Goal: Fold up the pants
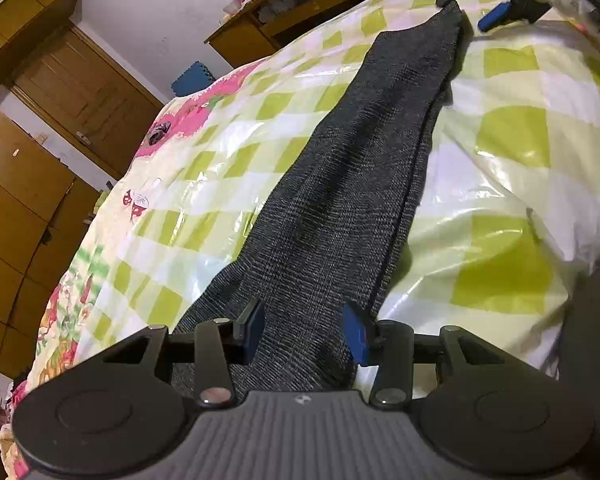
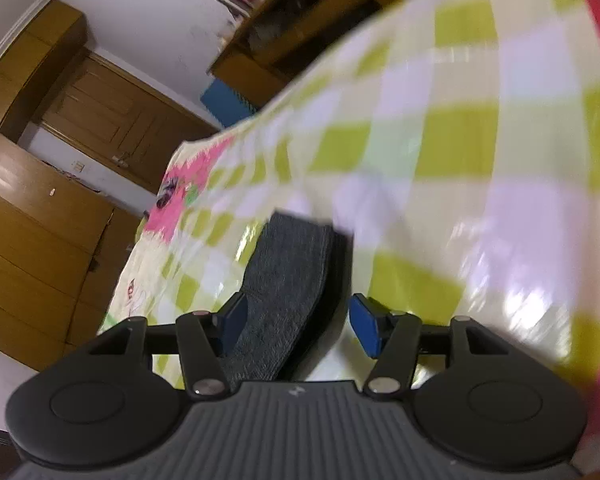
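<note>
The bed (image 1: 512, 128) fills most of what I see, covered in a glossy sheet of green, white and pale yellow checks with pink flowers along its far edge. Behind it stand the brown wooden wardrobes (image 1: 24, 184), a panelled door (image 1: 84, 92) and a wooden desk (image 1: 300, 4) against the white wall, with a blue foam mat (image 1: 192, 76) leaning at the foot of that wall. The pants (image 1: 340, 200) lie on the sheet as one long, narrow dark grey strip, legs stacked on each other, running from just under my left gripper (image 1: 304, 330) away to the far side of the bed. My left gripper hovers over the near end with its blue pads standing apart, the fabric passing between them but not pinched. My right gripper (image 2: 298, 322) is at the other end of the strip, where the hem (image 2: 300, 236) lies flat; its jaws stand apart, the cloth lies beneath and between them, and neither pad presses on it. From the left wrist view I see that right gripper (image 1: 466, 6) small at the top edge, right at the tip of the pants.
</note>
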`<state>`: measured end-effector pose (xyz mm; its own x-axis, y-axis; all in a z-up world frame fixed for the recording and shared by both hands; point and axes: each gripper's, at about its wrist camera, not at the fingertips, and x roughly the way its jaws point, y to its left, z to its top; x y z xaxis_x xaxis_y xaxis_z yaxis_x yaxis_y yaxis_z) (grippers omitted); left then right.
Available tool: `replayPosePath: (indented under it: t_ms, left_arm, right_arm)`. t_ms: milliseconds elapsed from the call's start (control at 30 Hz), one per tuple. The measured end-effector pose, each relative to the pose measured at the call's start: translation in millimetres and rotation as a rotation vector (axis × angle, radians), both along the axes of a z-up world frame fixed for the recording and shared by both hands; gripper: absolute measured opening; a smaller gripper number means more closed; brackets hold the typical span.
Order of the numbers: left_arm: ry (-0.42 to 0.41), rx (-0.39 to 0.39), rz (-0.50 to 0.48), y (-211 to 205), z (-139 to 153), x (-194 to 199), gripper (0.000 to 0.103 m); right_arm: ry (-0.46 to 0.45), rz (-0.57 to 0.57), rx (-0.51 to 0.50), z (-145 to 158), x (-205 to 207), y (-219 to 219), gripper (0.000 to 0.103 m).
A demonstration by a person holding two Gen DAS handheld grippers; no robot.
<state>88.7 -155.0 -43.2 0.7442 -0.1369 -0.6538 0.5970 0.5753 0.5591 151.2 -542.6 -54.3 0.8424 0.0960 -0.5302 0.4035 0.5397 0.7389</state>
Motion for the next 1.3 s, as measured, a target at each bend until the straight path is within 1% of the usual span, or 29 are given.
replayPosePath:
  t_ms: [100, 233, 267, 333, 367, 400, 433, 467, 500, 533, 600, 633, 667, 700, 733, 767, 800, 867, 900, 933, 967, 1000, 1067, 1100, 1133, 1200, 1233, 1267, 1300]
  left_arm:
    - [0.004, -0.004, 0.005, 0, 0, 0, 0.057]
    - [0.005, -0.012, 0.010, -2, -2, 5, 0.057]
    - [0.000, -0.014, 0.015, -3, -1, 7, 0.057]
    - [-0.002, -0.035, 0.023, -2, 3, 9, 0.058]
    - [-0.001, -0.044, 0.028, -1, 3, 9, 0.058]
    - [0.006, -0.050, 0.032, 0, 3, 11, 0.059]
    - [0.014, -0.051, 0.036, 0, 1, 13, 0.059]
    - [0.022, -0.046, 0.041, 0, -1, 14, 0.059]
    - [0.025, -0.043, 0.044, -1, -3, 15, 0.059]
    - [0.024, -0.043, 0.045, -1, -3, 15, 0.059]
    - [0.029, -0.052, 0.052, 0, -2, 14, 0.059]
    - [0.032, -0.051, 0.054, 0, -2, 14, 0.059]
    - [0.029, -0.043, 0.055, 0, -2, 13, 0.059]
    - [0.026, -0.035, 0.055, 0, -2, 13, 0.059]
    - [0.026, -0.032, 0.055, 1, -1, 13, 0.059]
    - [0.027, -0.032, 0.055, 2, 0, 12, 0.059]
    - [0.022, -0.031, 0.055, 2, 3, 12, 0.059]
    - [0.003, -0.038, 0.049, 2, 7, 9, 0.059]
    - [-0.001, -0.047, 0.044, 1, 8, 7, 0.061]
    - [0.008, -0.059, 0.042, 0, 8, 7, 0.066]
    - [0.036, -0.074, 0.043, -1, 4, 7, 0.067]
    - [0.061, -0.075, 0.049, -2, -2, 9, 0.067]
    - [0.077, -0.058, 0.053, -3, -14, 11, 0.067]
    - [0.077, -0.059, 0.054, -2, -15, 11, 0.067]
    - [0.083, -0.073, 0.060, 0, -13, 10, 0.067]
    - [0.097, -0.102, 0.058, 7, -5, 10, 0.067]
    - [0.090, -0.107, 0.056, 11, -1, 10, 0.068]
    - [0.075, -0.101, 0.055, 15, 2, 10, 0.068]
    - [0.061, -0.089, 0.055, 21, 4, 10, 0.068]
  right_arm:
    - [-0.011, -0.002, 0.001, -10, 15, 1, 0.059]
    - [-0.038, 0.004, 0.049, -14, 28, 0, 0.059]
    - [-0.058, 0.017, 0.058, -12, 28, 2, 0.059]
    - [-0.132, 0.049, 0.085, -8, 19, 7, 0.059]
    - [-0.154, 0.053, 0.082, -8, 15, 9, 0.059]
    - [-0.157, 0.056, 0.066, -11, 15, 12, 0.059]
    - [-0.136, 0.061, 0.060, -15, 19, 13, 0.059]
    - [-0.103, 0.076, 0.080, -23, 26, 13, 0.059]
    - [-0.098, 0.082, 0.111, -29, 31, 13, 0.059]
    - [-0.104, 0.077, 0.146, -32, 34, 13, 0.059]
    - [-0.117, 0.072, 0.159, -31, 41, 16, 0.059]
    - [-0.120, 0.062, 0.166, -31, 43, 16, 0.045]
    - [-0.123, 0.050, 0.199, -33, 45, 13, 0.014]
    - [-0.132, 0.025, 0.253, -35, 44, 8, 0.007]
    - [-0.160, 0.009, 0.314, -38, 41, 4, 0.007]
    - [-0.182, 0.000, 0.349, -38, 38, 1, 0.007]
    - [-0.197, -0.005, 0.354, -35, 33, -1, 0.007]
    - [-0.237, 0.012, 0.318, -20, 19, -3, 0.007]
    - [-0.258, 0.020, 0.300, -12, 11, -5, 0.007]
    - [-0.271, 0.015, 0.277, -7, 2, -7, 0.007]
    - [-0.262, 0.002, 0.259, -7, -3, -9, 0.007]
    - [-0.221, -0.016, 0.234, -11, -4, -15, 0.007]
    - [-0.071, -0.033, 0.187, -23, 4, -23, 0.007]
    - [-0.048, -0.029, 0.175, -25, 4, -25, 0.007]
    - [-0.065, -0.020, 0.160, -21, 1, -25, 0.007]
    - [-0.074, -0.008, 0.094, -7, -3, -22, 0.007]
    - [-0.076, 0.016, 0.047, 0, -2, -18, 0.007]
    - [-0.047, 0.050, -0.034, 8, 2, -13, 0.008]
    - [0.020, 0.106, -0.140, 17, 4, -6, 0.011]
